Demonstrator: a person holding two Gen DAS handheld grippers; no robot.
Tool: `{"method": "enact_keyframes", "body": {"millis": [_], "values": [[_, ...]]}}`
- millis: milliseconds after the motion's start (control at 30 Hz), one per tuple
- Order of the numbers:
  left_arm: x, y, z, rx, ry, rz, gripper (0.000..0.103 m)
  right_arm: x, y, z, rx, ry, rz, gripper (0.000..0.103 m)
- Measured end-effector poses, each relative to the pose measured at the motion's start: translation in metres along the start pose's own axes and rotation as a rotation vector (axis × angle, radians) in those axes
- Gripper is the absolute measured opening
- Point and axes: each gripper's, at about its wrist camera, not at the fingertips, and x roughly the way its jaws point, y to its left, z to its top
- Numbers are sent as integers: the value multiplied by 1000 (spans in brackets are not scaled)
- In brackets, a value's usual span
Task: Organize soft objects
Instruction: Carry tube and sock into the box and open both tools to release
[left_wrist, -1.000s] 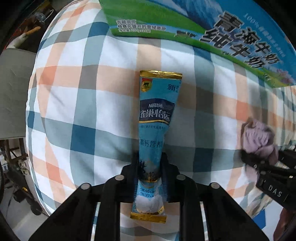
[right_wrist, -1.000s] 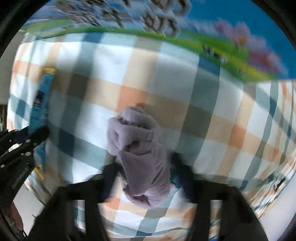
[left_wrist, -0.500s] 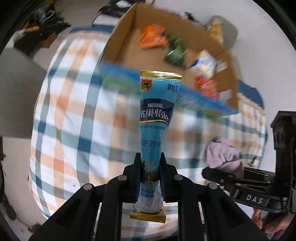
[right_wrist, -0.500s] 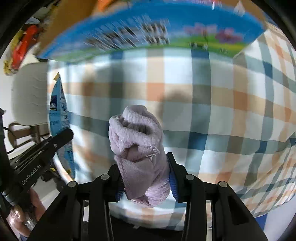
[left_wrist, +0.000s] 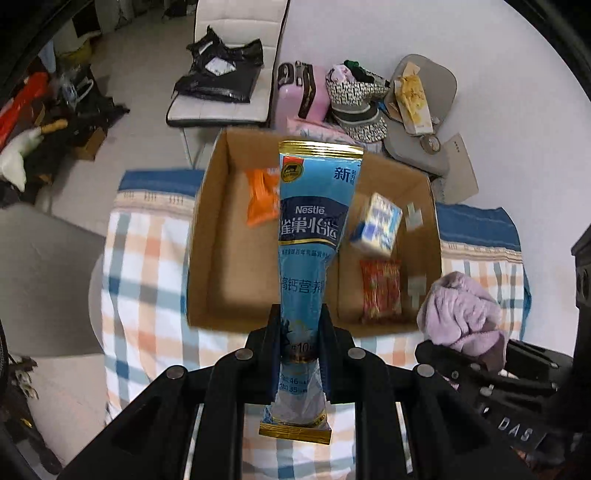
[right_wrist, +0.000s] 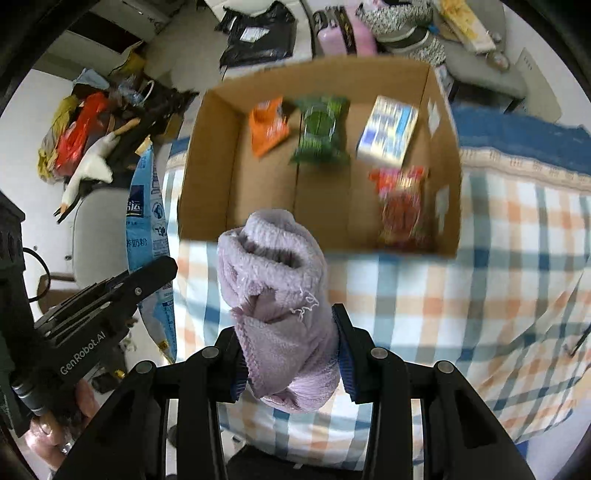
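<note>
- Left gripper clenched on blue Nestle sachet, held upright above near wall of cardboard box.
- Right gripper clenched on lilac rolled sock, held near box's front wall.
- Right wrist view alone shows green packet in box, between orange packet and blue-white carton; left view has sachet covering it.
- Red packet in box right side, blurred, probably snacks.
- Box sits on bench with plaid cloth.
- Behind box: white chair, pink case.
</note>
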Motion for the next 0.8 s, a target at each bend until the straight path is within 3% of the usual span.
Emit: {"method": "enact_keyframes", "body": {"millis": [167,367,633,800], "values": [[15,-5,27,16,14,28,14,-8,11,43,21,-18,-27,42],[51,-3,44,22,83,55,14,15,7,71,48,6,-52,42],[109,12,52,-15,205,65,14,71,-6,99,94,81,-82,42],[128,18,53,-22,240,74,14,101,-13,109,120,119,-109,42]]}}
